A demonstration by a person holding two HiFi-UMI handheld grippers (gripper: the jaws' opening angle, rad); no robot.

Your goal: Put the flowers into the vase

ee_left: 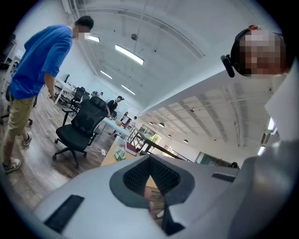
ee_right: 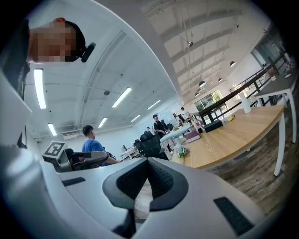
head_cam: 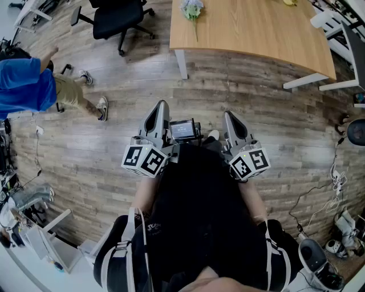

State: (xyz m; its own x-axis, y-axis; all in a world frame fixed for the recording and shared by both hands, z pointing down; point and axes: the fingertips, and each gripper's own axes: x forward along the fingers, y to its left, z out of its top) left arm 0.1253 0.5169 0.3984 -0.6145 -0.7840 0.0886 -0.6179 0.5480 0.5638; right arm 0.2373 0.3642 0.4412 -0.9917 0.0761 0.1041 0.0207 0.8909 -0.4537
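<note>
Nothing is done yet. The left gripper (head_cam: pixel 159 111) and right gripper (head_cam: pixel 231 120) have their fingers closed, empty. The flowers (head_cam: pixel 192 8) lie on the desk (head_cam: pixel 256 34), well ahead of the fingers. No vase shows.

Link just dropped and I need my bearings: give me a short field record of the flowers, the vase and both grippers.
flowers: one bunch lying near the left end of the wooden table, far from both grippers
vase: not seen in any view
left gripper: shut, empty, held close to the body over the floor
right gripper: shut, empty, beside the left one
nearby: office chair left of the table; person in blue shirt at far left
task state: flowers not yet picked up
</note>
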